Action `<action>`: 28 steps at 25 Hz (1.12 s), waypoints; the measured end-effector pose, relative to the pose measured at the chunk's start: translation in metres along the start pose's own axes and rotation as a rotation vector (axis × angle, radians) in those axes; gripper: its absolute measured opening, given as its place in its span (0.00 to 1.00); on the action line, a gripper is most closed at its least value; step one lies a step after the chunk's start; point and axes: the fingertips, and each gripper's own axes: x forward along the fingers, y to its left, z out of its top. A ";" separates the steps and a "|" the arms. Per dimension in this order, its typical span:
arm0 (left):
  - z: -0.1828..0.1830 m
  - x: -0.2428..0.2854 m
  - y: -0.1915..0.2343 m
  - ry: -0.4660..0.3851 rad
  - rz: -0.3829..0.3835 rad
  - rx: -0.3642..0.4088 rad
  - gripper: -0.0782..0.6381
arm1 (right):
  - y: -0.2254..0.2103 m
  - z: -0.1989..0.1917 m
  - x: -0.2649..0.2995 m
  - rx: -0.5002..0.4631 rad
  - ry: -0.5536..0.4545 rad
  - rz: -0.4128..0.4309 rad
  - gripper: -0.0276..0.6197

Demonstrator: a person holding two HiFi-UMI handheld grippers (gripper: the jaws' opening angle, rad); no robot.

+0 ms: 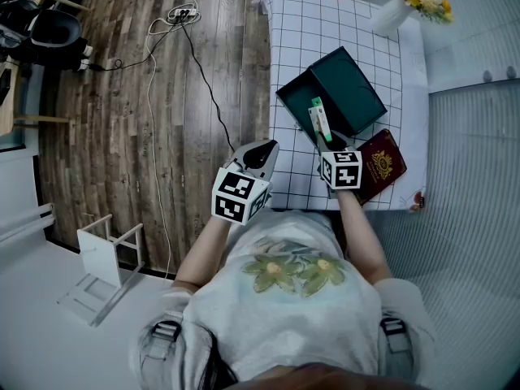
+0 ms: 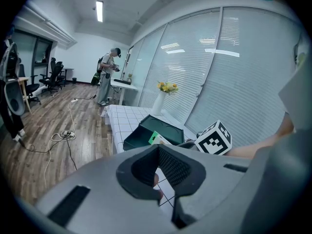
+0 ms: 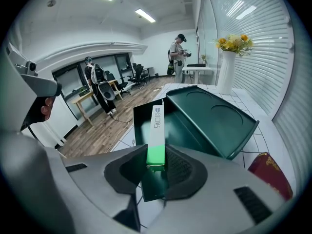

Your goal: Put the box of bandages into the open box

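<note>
My right gripper (image 1: 333, 142) pinches the bandage box (image 1: 319, 121) over the open box (image 1: 294, 101); left gripper (image 1: 258, 154), at its 9 o'clock, spread, empty.

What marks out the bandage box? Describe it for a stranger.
Start at the grid-patterned cloth, then the dark green open box on it. The bandage box is the slim white-and-green carton gripped by the right tool at that box, unlike the flat red booklet beside it.

Wooden floor (image 1: 106, 120), white window blinds (image 2: 234, 72)
</note>
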 end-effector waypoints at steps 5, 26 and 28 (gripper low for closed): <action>0.002 0.001 -0.001 -0.006 -0.005 0.000 0.12 | 0.000 -0.003 0.003 -0.008 0.019 -0.004 0.18; 0.003 -0.001 -0.003 -0.011 -0.003 0.003 0.12 | -0.001 -0.010 0.013 -0.050 0.071 -0.005 0.18; 0.003 -0.001 -0.002 -0.011 -0.003 0.003 0.12 | 0.001 -0.011 0.014 -0.060 0.079 -0.005 0.18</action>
